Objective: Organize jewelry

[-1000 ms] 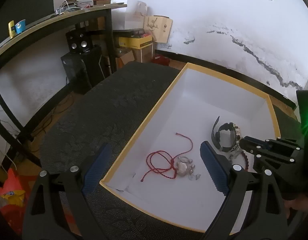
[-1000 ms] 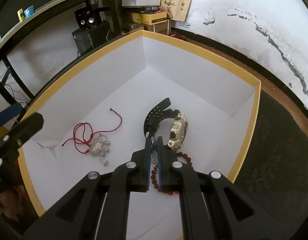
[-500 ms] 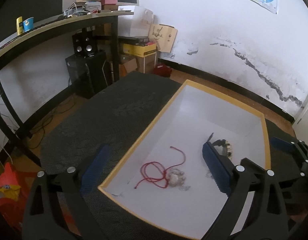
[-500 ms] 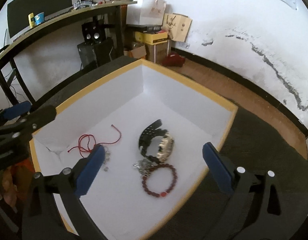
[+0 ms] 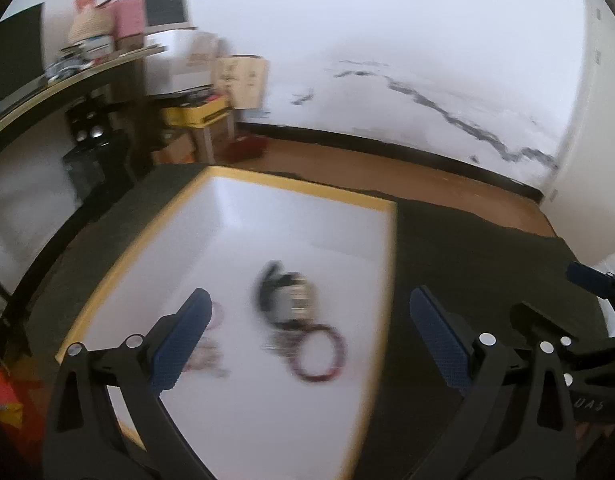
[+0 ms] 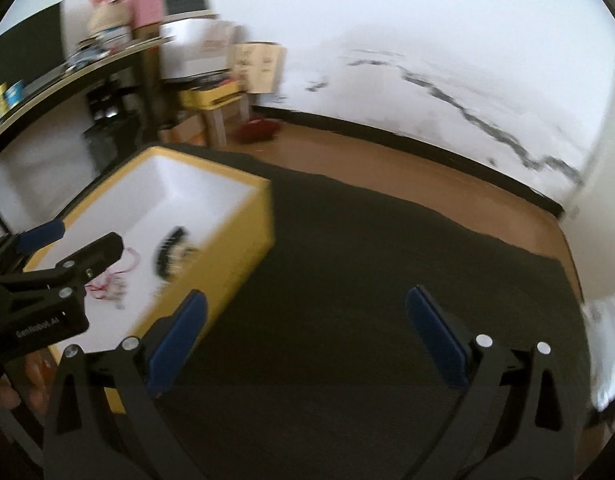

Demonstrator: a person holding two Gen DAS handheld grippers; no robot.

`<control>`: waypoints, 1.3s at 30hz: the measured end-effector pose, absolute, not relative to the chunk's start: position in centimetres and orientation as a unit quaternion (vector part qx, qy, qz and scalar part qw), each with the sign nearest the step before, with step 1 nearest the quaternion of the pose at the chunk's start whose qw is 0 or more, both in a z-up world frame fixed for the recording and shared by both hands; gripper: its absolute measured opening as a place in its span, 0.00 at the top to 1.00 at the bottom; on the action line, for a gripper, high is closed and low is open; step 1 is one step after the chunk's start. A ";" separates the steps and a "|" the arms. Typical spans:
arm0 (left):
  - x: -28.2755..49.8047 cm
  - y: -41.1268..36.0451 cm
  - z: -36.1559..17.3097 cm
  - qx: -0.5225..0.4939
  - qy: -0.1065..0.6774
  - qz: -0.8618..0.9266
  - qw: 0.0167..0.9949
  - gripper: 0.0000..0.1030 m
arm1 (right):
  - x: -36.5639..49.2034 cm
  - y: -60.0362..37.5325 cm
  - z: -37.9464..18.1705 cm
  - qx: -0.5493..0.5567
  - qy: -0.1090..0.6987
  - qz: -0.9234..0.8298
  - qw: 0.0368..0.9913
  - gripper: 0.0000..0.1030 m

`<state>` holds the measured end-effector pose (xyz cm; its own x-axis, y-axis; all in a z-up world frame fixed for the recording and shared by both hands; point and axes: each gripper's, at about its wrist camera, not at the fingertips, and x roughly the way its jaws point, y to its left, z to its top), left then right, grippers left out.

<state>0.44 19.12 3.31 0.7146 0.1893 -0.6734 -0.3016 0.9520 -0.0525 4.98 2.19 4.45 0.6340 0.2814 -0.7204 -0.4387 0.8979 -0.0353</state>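
Three or four pieces of jewelry lie inside the yellow-rimmed box (image 5: 389, 264): a watch (image 5: 285, 294), a bead bracelet (image 5: 319, 354) touching it, and a red cord (image 6: 111, 280), blurred. Both the left gripper (image 5: 307, 336) and the right gripper (image 6: 303, 336) hold nothing, fingers spread wide. Judging by the bare dark desk (image 6: 367, 280), the sorting looks essentially finished.

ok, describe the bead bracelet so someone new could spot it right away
Find the yellow-rimmed white box on the dark mat. Inside, nearer the left gripper, three blurred items lie on the white floor. The bead bracelet is the dark red closed ring just on the near side of the black watch, unlike the loose red cord further left.
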 end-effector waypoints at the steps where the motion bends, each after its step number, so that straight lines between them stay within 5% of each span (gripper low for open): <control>1: 0.9 17.7 3.4 -0.075 0.354 0.124 0.924 0.06 | 5.2 0.9 4.4 -0.099 0.380 0.191 0.900 0.06; 17: 4.7 1.4 1.8 -0.025 0.375 0.028 0.926 0.06 | 4.8 -20.4 1.2 -0.018 0.419 0.052 0.906 0.06; 39: 6.4 -0.3 -1.4 -0.003 0.398 0.021 0.917 0.06 | 6.8 -20.7 -1.0 -0.004 0.444 0.059 0.894 0.06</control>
